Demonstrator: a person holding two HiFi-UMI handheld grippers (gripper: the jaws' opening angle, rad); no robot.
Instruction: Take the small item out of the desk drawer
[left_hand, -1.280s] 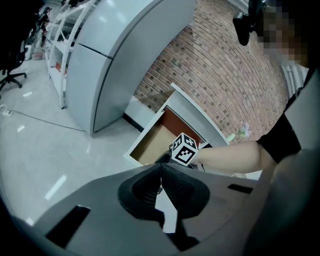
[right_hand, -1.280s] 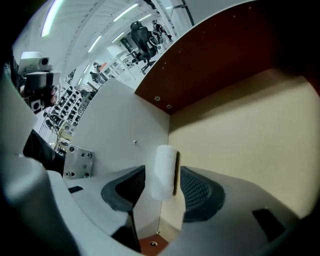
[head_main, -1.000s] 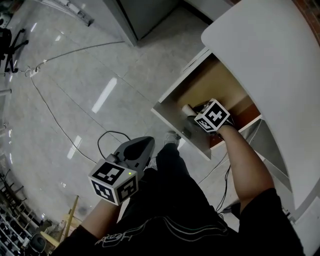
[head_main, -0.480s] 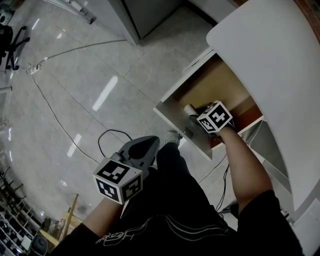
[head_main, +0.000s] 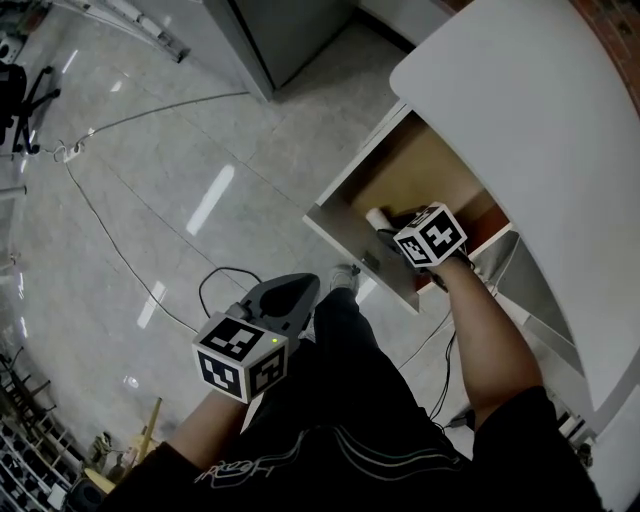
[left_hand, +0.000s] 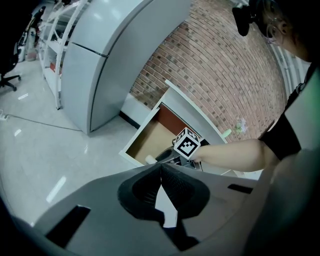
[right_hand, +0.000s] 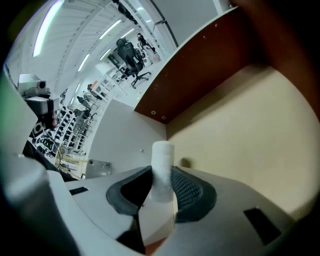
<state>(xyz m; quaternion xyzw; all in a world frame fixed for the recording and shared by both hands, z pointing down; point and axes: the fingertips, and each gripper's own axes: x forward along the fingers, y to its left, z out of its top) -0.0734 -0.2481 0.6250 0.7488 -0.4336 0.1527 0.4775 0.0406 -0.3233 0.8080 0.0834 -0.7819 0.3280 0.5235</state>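
Observation:
The desk drawer (head_main: 400, 175) stands pulled open, with a pale wood floor (right_hand: 240, 130). A small white cylinder (right_hand: 162, 167) stands near its front panel, also visible from above (head_main: 378, 216). My right gripper (right_hand: 161, 184) reaches into the drawer (left_hand: 145, 142), and its dark pads press on both sides of the small white cylinder. Its marker cube (head_main: 431, 236) sits over the drawer's near corner. My left gripper (head_main: 296, 288) hangs low over the person's lap, away from the drawer, jaws shut (left_hand: 161, 169) with nothing between them.
The white desk top (head_main: 540, 120) overhangs the drawer on the right. A black cable (head_main: 110, 240) runs across the glossy floor. A grey cabinet (left_hand: 95, 65) and a brick wall (left_hand: 220, 65) stand behind the desk.
The right gripper has stayed in the drawer at the white cylinder. The left gripper has drifted slightly to the right and down.

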